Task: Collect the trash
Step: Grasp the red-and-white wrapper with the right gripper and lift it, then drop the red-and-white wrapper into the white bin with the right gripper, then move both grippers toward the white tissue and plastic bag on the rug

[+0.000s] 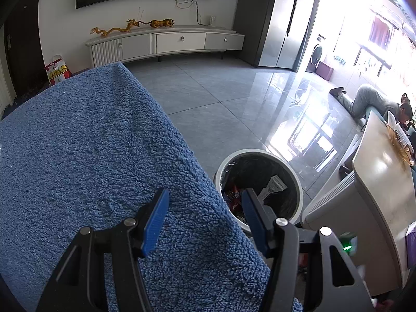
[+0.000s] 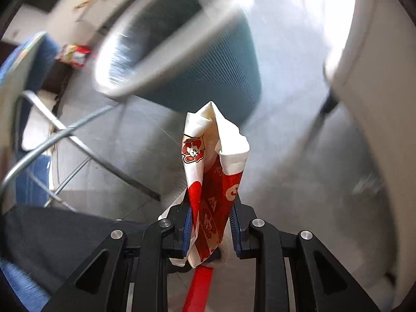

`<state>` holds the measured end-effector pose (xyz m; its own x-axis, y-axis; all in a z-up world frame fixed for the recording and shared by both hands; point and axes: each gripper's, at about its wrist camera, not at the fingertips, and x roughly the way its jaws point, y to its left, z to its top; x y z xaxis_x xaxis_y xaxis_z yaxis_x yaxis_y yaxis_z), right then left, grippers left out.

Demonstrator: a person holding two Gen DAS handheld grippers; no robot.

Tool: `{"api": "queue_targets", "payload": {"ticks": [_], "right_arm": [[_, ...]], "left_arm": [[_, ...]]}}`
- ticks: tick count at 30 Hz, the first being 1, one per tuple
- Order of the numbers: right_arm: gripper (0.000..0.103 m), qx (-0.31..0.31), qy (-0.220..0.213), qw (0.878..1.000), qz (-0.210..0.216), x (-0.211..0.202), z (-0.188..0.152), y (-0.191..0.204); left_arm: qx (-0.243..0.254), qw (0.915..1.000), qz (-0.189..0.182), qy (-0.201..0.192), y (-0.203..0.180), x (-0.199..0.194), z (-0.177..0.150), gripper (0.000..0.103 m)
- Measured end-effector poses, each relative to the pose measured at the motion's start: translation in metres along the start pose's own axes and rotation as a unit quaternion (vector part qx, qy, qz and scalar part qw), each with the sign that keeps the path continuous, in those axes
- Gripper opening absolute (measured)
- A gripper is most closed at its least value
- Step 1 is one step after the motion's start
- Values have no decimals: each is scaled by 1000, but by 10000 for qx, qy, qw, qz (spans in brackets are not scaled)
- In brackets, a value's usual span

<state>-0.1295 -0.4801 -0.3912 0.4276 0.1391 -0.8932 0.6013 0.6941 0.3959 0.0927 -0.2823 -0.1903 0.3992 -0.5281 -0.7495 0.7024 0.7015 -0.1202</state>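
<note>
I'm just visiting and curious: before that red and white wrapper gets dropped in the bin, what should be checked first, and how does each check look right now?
1. Right gripper shut on the red and white wrapper: ok.
2. Left gripper open, holding nothing: ok.
3. Trash bin mouth uncovered, trash already inside: ok.
4. Wrapper directly above the bin: cannot tell; the right wrist view is motion-blurred.
5. Blue towel kept off the bin opening: ok, though its edge lies close beside the rim.
</note>
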Motion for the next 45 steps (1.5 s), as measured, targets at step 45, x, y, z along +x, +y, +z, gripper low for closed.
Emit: {"api": "queue_targets", "payload": {"ticks": [45], "right_arm": [[63, -2767, -3262, 9029, 435, -264, 39, 278]], "left_arm": [[-1059, 9493, 2128, -2059, 114, -273, -65, 66]]}}
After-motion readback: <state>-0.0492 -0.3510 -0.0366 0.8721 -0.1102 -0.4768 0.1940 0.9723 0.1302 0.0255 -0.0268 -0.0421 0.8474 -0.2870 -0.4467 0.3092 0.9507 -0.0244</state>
